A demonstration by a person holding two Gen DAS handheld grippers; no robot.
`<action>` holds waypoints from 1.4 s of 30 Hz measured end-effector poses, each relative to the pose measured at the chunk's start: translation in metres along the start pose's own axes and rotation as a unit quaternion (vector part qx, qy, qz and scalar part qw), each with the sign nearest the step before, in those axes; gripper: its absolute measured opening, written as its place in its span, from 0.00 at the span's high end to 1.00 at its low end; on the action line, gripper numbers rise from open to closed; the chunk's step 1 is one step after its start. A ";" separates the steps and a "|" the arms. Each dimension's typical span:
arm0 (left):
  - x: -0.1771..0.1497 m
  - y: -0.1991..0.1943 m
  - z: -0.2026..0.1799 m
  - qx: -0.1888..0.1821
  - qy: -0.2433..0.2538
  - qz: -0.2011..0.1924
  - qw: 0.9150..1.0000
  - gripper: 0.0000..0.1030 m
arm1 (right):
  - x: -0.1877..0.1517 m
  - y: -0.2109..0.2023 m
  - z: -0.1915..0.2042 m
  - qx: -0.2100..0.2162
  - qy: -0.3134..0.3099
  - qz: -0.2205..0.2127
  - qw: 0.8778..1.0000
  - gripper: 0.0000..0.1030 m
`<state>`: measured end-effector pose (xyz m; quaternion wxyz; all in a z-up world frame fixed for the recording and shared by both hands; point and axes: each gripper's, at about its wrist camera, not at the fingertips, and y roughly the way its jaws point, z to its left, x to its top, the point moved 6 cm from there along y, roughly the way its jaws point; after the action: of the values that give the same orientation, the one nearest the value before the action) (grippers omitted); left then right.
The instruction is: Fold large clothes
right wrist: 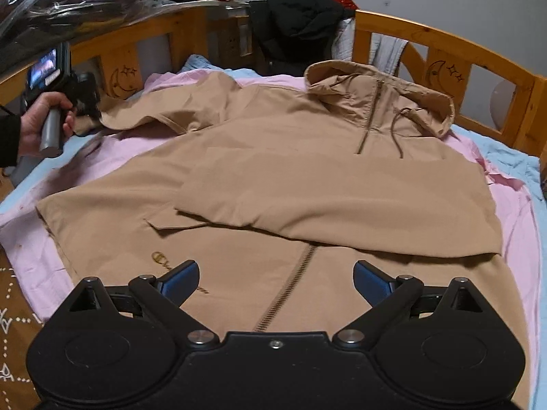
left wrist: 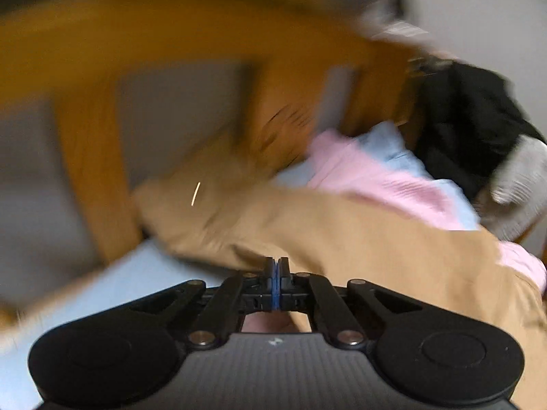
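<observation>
Far to the left, a bare hand [right wrist: 36,126] grips the grey handle of the left gripper [left wrist: 277,266], which meets the end of the tan hooded jacket's [right wrist: 273,177] left sleeve [right wrist: 143,112]. In its own blurred wrist view the blue-padded tongs are pressed together right at the sleeve's edge; whether any cloth sits between them I cannot tell.

There is one jacket, spread front-up across a pink sheet [right wrist: 112,150] on the bed, with a light blue sheet [right wrist: 512,153] under that. It has one hood [right wrist: 410,89] lying towards the headboard, two drawcords, and a metal zip [right wrist: 371,116] at the neck and another low on the front. Its right sleeve is folded in flat across the chest. A small embroidered logo [right wrist: 159,257] sits near the hem.

One orange wooden bed rail [right wrist: 444,51] bears two carved moon-and-star panels. A black garment [right wrist: 301,27] is heaped between them.

The right gripper [right wrist: 276,278] hangs over the jacket's hem, tongs wide apart, holding nothing.
</observation>
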<state>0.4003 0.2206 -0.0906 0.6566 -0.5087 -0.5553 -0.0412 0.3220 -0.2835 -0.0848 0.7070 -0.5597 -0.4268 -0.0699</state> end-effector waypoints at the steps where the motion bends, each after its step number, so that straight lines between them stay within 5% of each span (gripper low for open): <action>1: 0.005 -0.011 -0.011 -0.010 0.023 -0.024 0.999 1.00 | 0.001 -0.001 -0.003 -0.004 0.005 -0.003 1.000 0.06; 3: 0.012 -0.037 -0.038 -0.048 0.073 -0.075 0.993 1.00 | 0.004 -0.004 -0.009 -0.009 0.014 -0.011 1.000 0.06; 5: 0.010 -0.070 -0.070 -0.097 0.141 -0.124 0.977 1.00 | 0.008 -0.008 -0.016 -0.020 0.016 -0.022 0.999 0.06; 7: -0.004 -0.103 -0.103 -0.157 0.216 -0.160 0.950 1.00 | 0.010 -0.012 -0.025 -0.040 0.016 -0.031 0.999 0.06; 9: -0.031 -0.136 -0.133 -0.217 0.299 -0.182 0.911 1.00 | 0.010 -0.016 -0.039 -0.065 0.022 -0.037 0.997 0.06; 11: -0.064 -0.161 -0.153 -0.274 0.362 -0.173 0.874 1.00 | 0.007 -0.019 -0.053 -0.087 0.032 -0.038 0.995 0.06; 15: -0.141 -0.185 -0.180 -0.353 0.469 -0.085 0.806 1.00 | -0.002 -0.021 -0.081 -0.115 0.065 -0.030 0.991 0.06; 17: -0.169 -0.190 -0.182 -0.368 0.499 -0.049 0.783 0.95 | -0.006 -0.018 -0.090 -0.127 0.066 -0.029 0.989 0.06; 19: -0.183 -0.186 -0.176 -0.377 0.505 -0.025 0.776 0.89 | -0.007 -0.013 -0.096 -0.130 0.067 -0.023 0.989 0.06; 22: -0.192 -0.189 -0.160 -0.393 0.494 0.010 0.776 0.56 | 0.002 -0.002 -0.094 -0.120 0.069 -0.028 0.990 0.06; 26: -0.184 -0.193 -0.126 -0.404 0.446 0.057 0.796 0.52 | 0.026 0.019 -0.073 -0.082 0.048 -0.042 0.995 0.06; 29: -0.160 -0.195 -0.098 -0.397 0.386 0.080 0.829 0.36 | 0.049 0.040 -0.041 -0.040 0.008 -0.054 0.998 0.06; 31: -0.142 -0.190 -0.074 -0.377 0.337 0.085 0.859 0.29 | 0.059 0.051 -0.013 -0.011 -0.032 -0.063 0.997 0.06; 36: -0.094 -0.161 -0.020 -0.272 0.226 0.078 0.932 0.17 | 0.061 0.069 0.068 0.059 -0.158 -0.075 0.983 0.06; 39: -0.070 -0.135 -0.002 -0.210 0.183 0.080 0.957 0.17 | 0.046 0.078 0.120 0.097 -0.233 -0.063 0.965 0.07; 42: -0.055 -0.121 0.006 -0.182 0.151 0.075 0.969 0.14 | 0.028 0.086 0.163 0.088 -0.324 -0.056 0.940 0.09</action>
<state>0.3004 0.1393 -0.0588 0.6308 -0.6473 -0.3932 -0.1687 0.3034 -0.1029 -0.1271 0.5718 -0.4630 -0.6676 0.1138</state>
